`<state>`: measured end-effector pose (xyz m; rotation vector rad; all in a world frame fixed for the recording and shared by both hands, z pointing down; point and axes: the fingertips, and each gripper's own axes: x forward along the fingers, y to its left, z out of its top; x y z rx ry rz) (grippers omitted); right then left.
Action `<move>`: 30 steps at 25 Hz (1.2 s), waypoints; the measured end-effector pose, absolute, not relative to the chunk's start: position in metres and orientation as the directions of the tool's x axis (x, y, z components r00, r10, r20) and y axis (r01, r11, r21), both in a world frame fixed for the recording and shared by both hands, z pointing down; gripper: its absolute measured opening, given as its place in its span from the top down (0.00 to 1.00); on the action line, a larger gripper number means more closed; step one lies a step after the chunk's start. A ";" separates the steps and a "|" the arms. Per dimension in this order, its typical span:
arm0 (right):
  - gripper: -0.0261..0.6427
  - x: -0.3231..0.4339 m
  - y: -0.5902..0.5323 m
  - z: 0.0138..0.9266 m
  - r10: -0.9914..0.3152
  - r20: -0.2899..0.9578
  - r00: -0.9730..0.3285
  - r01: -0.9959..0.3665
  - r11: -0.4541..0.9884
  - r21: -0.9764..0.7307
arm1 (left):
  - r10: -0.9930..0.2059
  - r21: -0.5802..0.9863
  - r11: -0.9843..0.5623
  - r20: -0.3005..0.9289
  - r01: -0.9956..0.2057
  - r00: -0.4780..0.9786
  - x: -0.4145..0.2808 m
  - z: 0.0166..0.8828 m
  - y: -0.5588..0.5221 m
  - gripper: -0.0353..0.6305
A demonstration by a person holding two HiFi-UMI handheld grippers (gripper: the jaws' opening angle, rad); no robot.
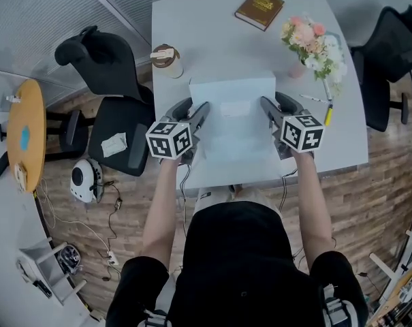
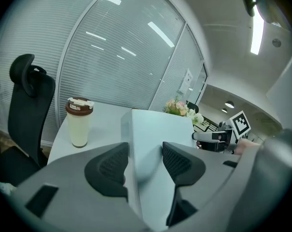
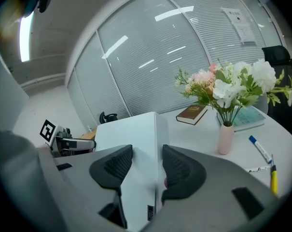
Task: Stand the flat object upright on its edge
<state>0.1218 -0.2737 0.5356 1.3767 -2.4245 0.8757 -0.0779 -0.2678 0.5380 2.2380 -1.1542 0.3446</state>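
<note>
Pale blue-white and flat, the box sits at the middle of the table's front edge, between the two grippers. The gripper views show it tipped up, with its far edge raised above the tabletop and its broad face turned toward the person. I cannot tell whether its lower edge touches the table.

The left gripper has its jaws closed in on the box's left edge. One pad lies against the thin side wall and the other on the broad face. The right gripper grips the right edge the same way, with its outer pad on the narrow side and its inner pad on the face. A small dark label shows low on that narrow side.

A cream cup with a brown lid stands upright near the table's left edge, well apart from the box. A brown book lies flat toward the far right corner. A small pink vase of pink and white flowers stands near the right edge. Just in front of it lie a white marker and a yellow pen.

A black office chair stands off the table's left side and another off its right. A round wooden side table sits further left, on the wood floor.
</note>
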 end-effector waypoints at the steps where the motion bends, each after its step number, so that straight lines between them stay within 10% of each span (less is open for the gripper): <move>1: 0.64 0.121 -0.272 0.532 -0.709 0.453 -0.540 -0.836 0.391 -0.386 | -0.659 0.381 -0.450 0.469 -0.808 0.588 -0.079 0.534 -0.266 0.59; 30: 0.65 0.112 -0.286 0.476 -0.712 0.385 -0.588 -0.809 0.522 -0.270 | -0.755 0.261 -0.460 0.389 -0.848 0.529 -0.087 0.467 -0.270 0.60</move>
